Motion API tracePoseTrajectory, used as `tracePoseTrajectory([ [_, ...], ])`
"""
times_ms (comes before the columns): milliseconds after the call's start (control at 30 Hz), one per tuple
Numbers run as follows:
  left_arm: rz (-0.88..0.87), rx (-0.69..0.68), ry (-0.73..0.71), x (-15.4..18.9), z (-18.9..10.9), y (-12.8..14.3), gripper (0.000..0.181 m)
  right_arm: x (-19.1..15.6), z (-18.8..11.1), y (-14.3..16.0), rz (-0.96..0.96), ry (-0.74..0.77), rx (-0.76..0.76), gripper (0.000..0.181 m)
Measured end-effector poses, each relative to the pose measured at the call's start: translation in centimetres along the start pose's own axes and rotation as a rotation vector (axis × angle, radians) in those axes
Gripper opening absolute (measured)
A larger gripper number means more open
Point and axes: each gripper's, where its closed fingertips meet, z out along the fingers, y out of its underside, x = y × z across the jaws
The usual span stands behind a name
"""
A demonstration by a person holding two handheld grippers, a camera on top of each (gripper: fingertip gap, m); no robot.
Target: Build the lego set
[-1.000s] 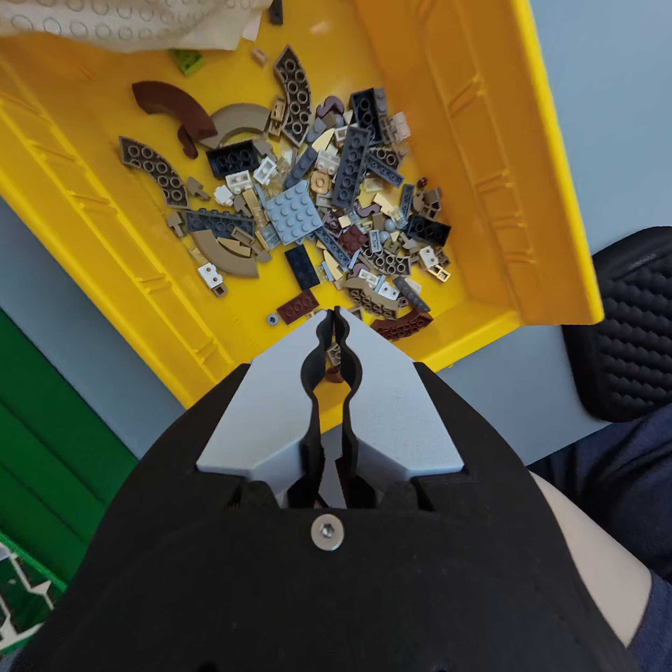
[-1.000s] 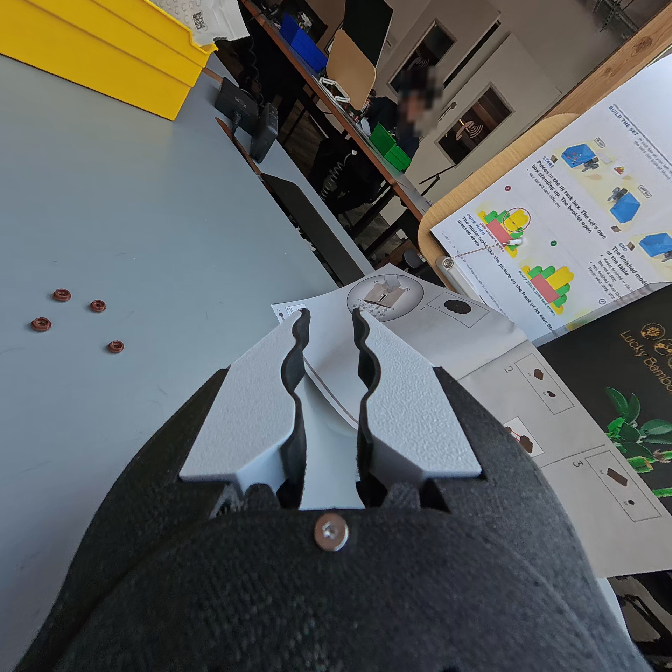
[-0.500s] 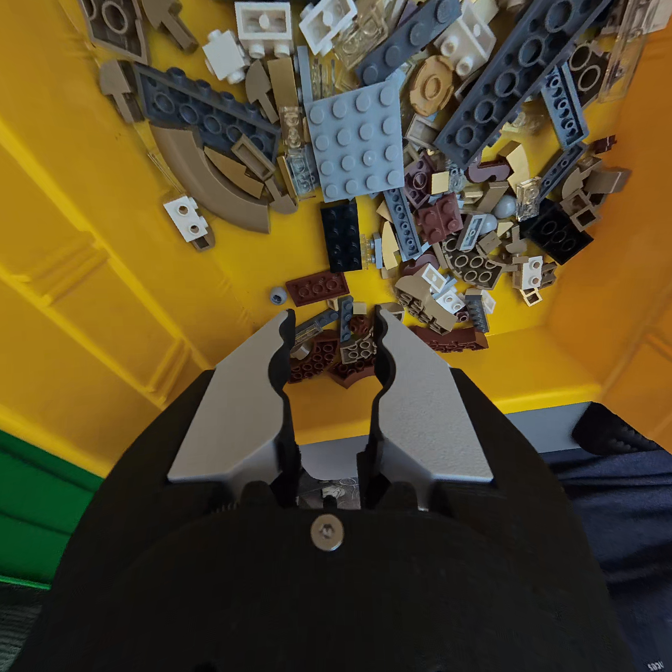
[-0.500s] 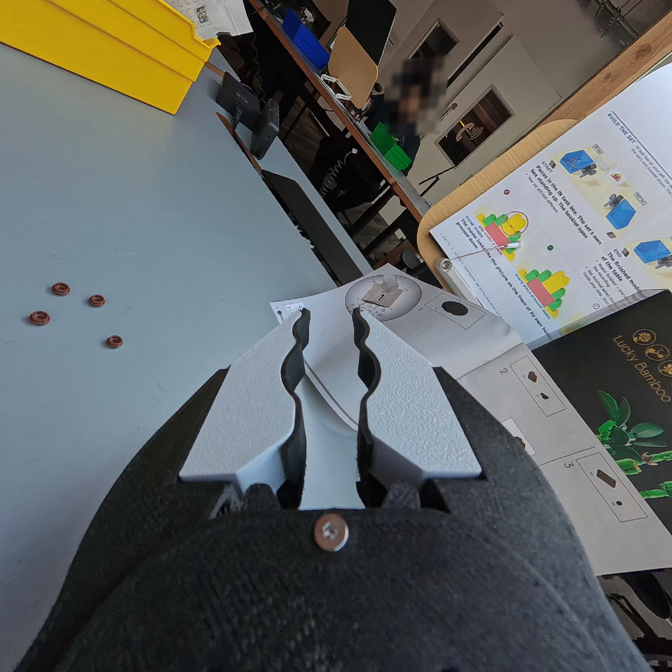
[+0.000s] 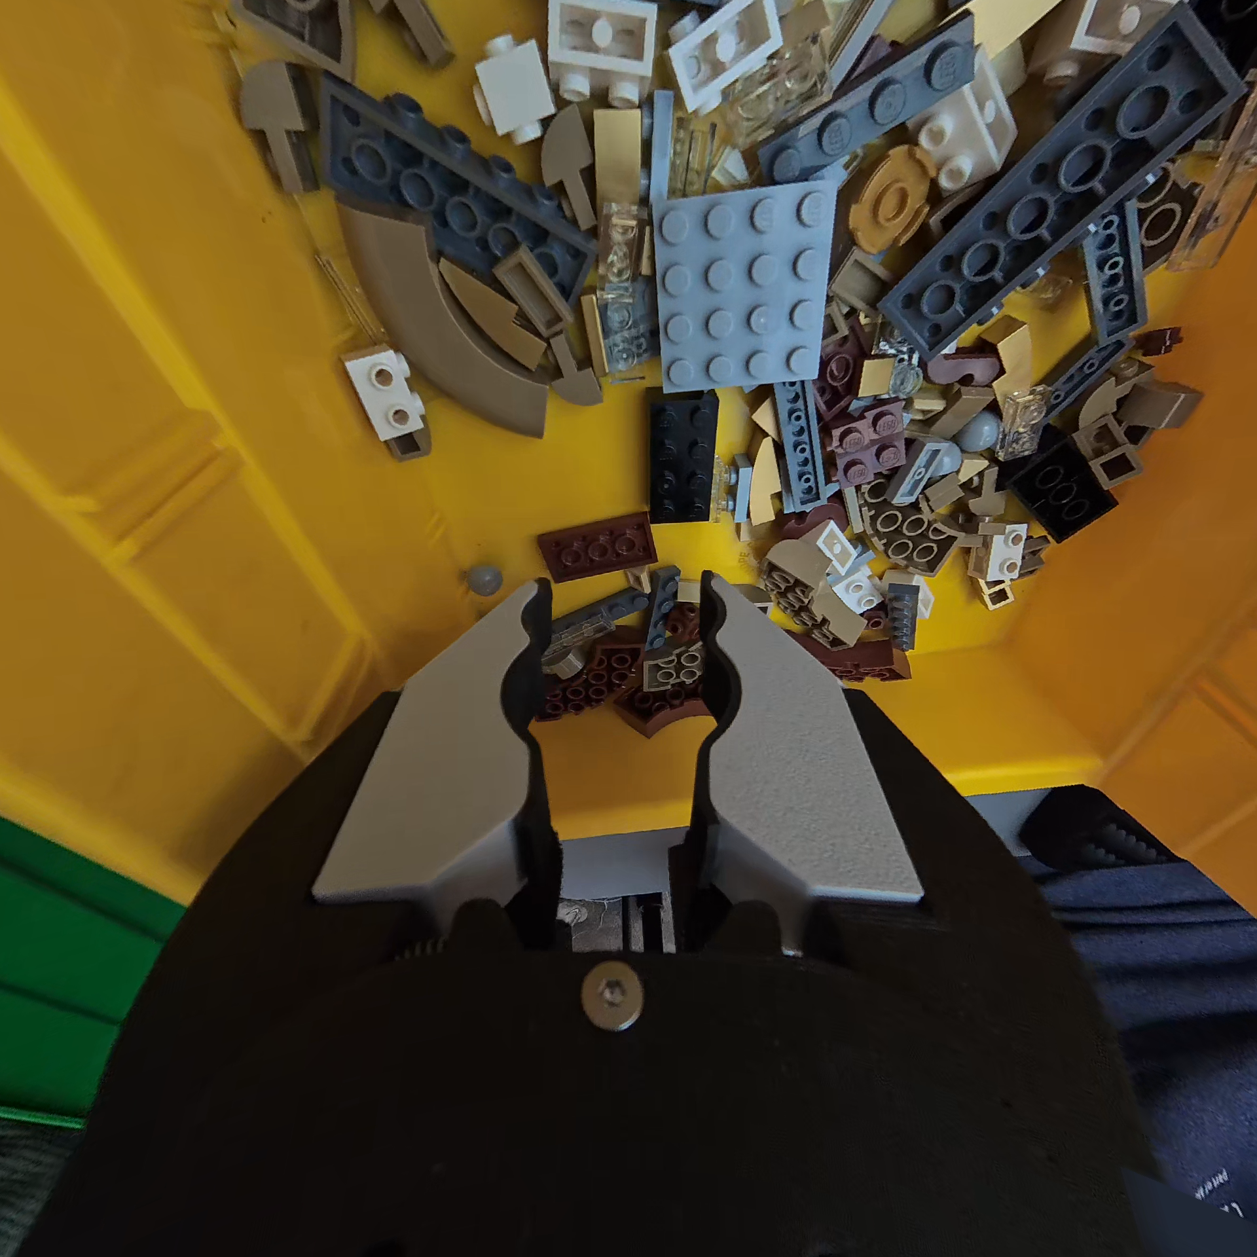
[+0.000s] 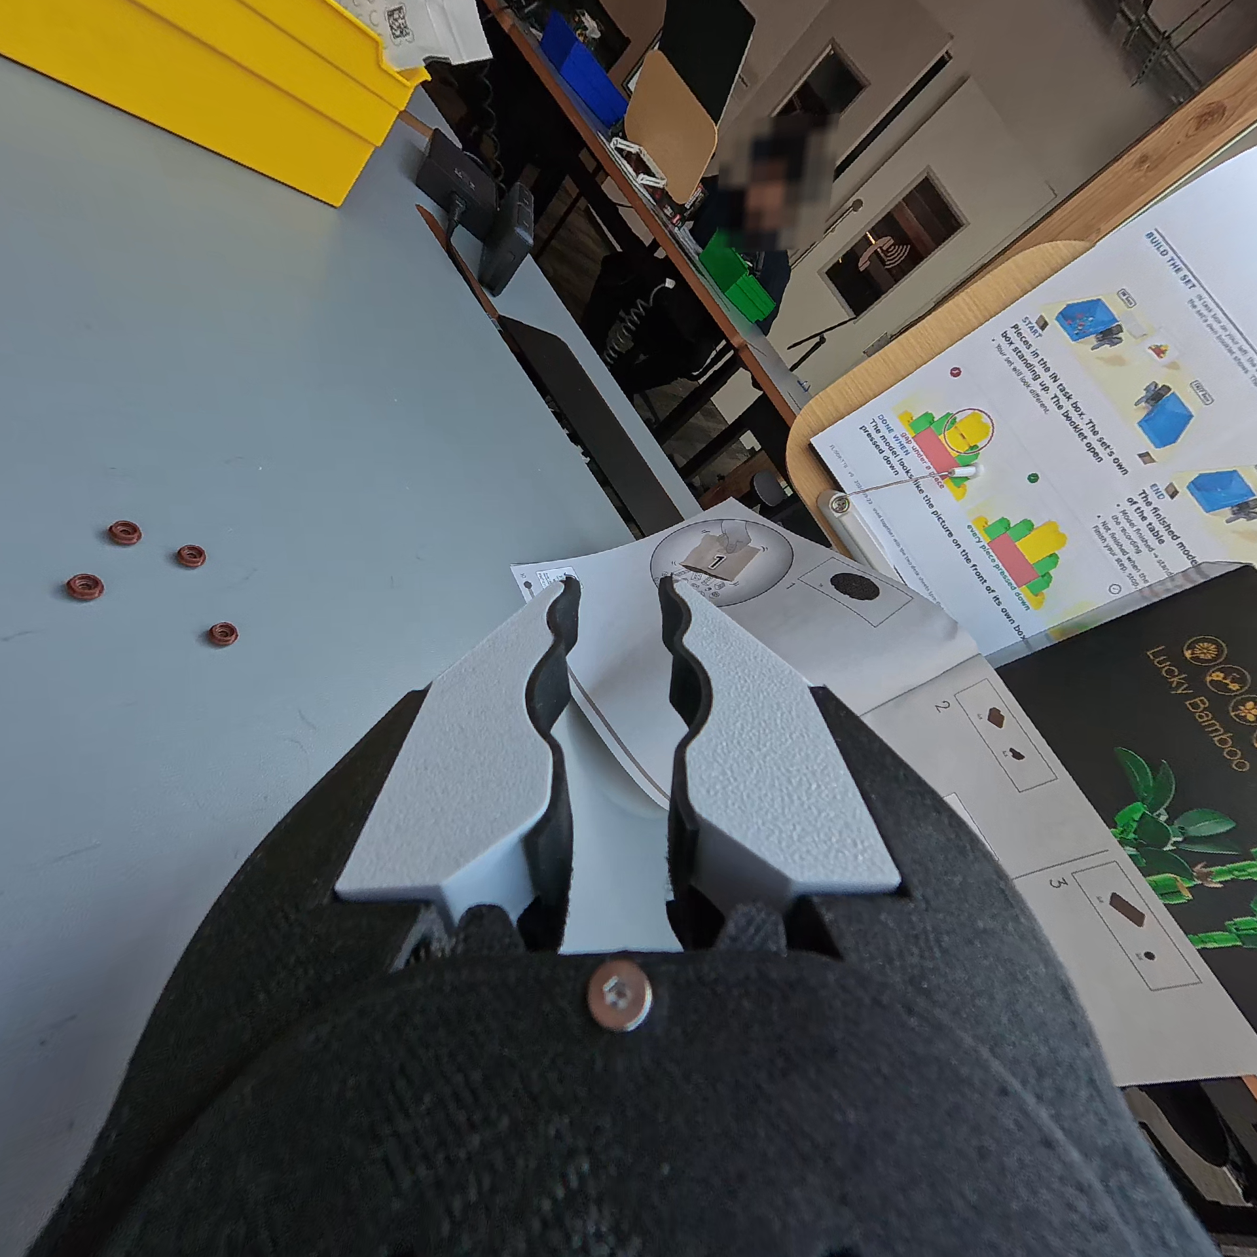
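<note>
My left gripper (image 5: 622, 586) is open and empty, low inside the yellow bin (image 5: 170, 476), its jaws on either side of a small heap of reddish-brown and tan pieces (image 5: 626, 673). A reddish-brown plate (image 5: 596, 546) lies just beyond the tips, then a black plate (image 5: 682, 459) and a light grey square plate (image 5: 743, 289) in the main pile of loose pieces. My right gripper (image 6: 615, 585) is open and empty above the grey table (image 6: 272, 408), over the open instruction booklet (image 6: 850, 646). Several small reddish-brown round pieces (image 6: 190, 556) lie on the table to its left.
The yellow bin's outside (image 6: 224, 88) shows at the table's far left. A dark set box with a green plant picture (image 6: 1156, 782) and a printed sheet on a wooden board (image 6: 1054, 442) stand to the right. A green bin (image 5: 61, 952) sits beside the yellow one. A person sits far behind. Some 50 centimeters of space lies between my two pairs of fingers. The left tips stand about 4 centimeters off the black plate (image 5: 682, 459).
My left gripper went from shut above the bin's near edge to open and down into the bin, close over the pieces. The right gripper has barely moved.
</note>
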Motion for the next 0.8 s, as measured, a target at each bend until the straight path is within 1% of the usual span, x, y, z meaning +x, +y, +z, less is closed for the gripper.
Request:
tracePoseTrajectory([
  [133, -0.013, 0.007, -0.003, -0.4, 0.2, -0.4, 0.051, 0.0, 0.0, -0.1, -0.001, -0.001, 0.002, 0.024],
  [300, -0.013, 0.001, 0.004, -0.5, 0.7, -0.7, 0.052, 0.0, 0.0, 0.0, -0.003, -0.002, -0.001, 0.024],
  [467, 0.003, -0.012, -0.041, -0.8, 0.8, -0.8, 0.045, -0.1, 0.0, 0.0, -0.008, -0.006, -0.005, 0.024],
  [600, 0.015, -0.022, -0.047, -0.5, 0.8, -0.8, 0.032, -0.1, 0.0, 0.1, -0.014, -0.007, -0.007, 0.024],
  [700, 0.04, -0.018, -0.087, -0.8, 0.5, -0.9, 0.031, -0.1, 0.0, 0.1, -0.017, -0.006, -0.008, 0.024],
  [800, 0.021, 0.04, -0.09, -0.7, -1.1, -0.8, 0.031, 0.0, -0.1, 0.1, -0.023, -0.001, -0.01, 0.024],
])
